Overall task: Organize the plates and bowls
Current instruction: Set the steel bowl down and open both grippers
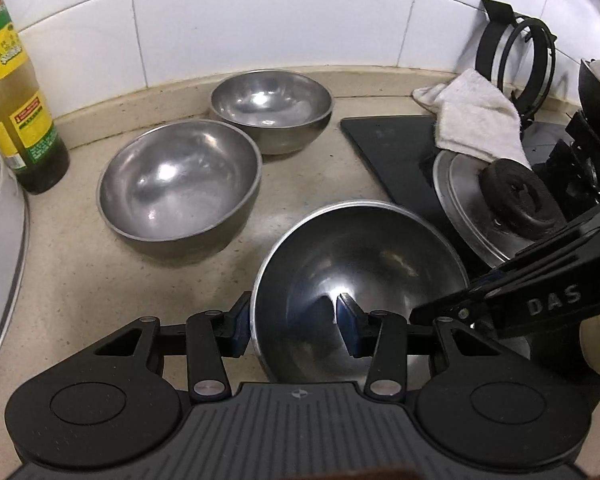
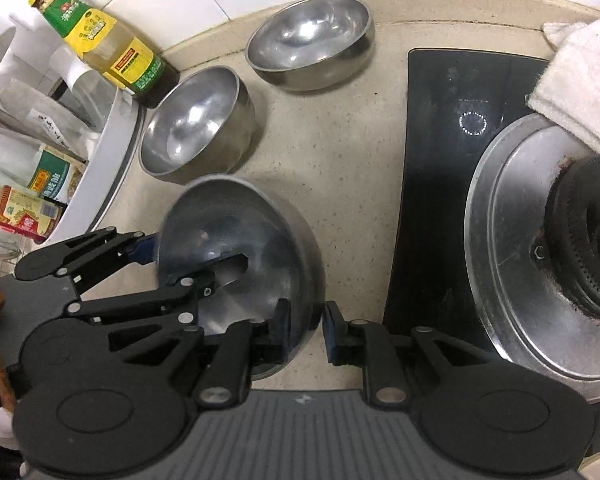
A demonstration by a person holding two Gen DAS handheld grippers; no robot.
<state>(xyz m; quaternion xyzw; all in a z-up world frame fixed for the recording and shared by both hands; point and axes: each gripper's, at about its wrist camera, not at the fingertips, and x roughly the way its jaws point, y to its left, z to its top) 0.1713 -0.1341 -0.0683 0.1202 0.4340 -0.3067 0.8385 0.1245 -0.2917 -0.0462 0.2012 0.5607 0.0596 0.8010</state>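
White wall tiles (image 1: 260, 12) back the beige speckled surface (image 1: 80, 280) you are working over, with a black glass hob (image 1: 396, 152) set into it on the right. Your left tool (image 1: 292, 326) straddles the near-left rim of the nearest steel bowl (image 1: 360, 264): one blue pad (image 1: 240, 328) sits outside the wall, the other inside the hollow, with a gap showing between the inner pad and the metal, so its jaws are parted around the rim rather than clamped. That bowl is tilted, its mouth tipped away from you toward the wall. From the right wrist view, your right tool (image 2: 306, 330) brackets the same bowl's right-hand edge (image 2: 236, 248), one finger inside and one out over the bare surface, jaws likewise apart; whether either pad touches the steel you cannot tell. Beyond it, a second steel bowl (image 1: 180, 180) stands upright, and a third steel bowl (image 1: 272, 108) stands just behind that one, close to the wall; the two look to be touching or nearly so. A bottle with a yellow and green label (image 1: 16, 92) stands at the left by the wall, beside the curved rim of a white container (image 2: 100, 168) holding packets. On the hob lies a round metal burner plate (image 2: 512, 240) with a black burner head (image 2: 596, 240), and a white cloth (image 1: 472, 116) is draped over its far edge.
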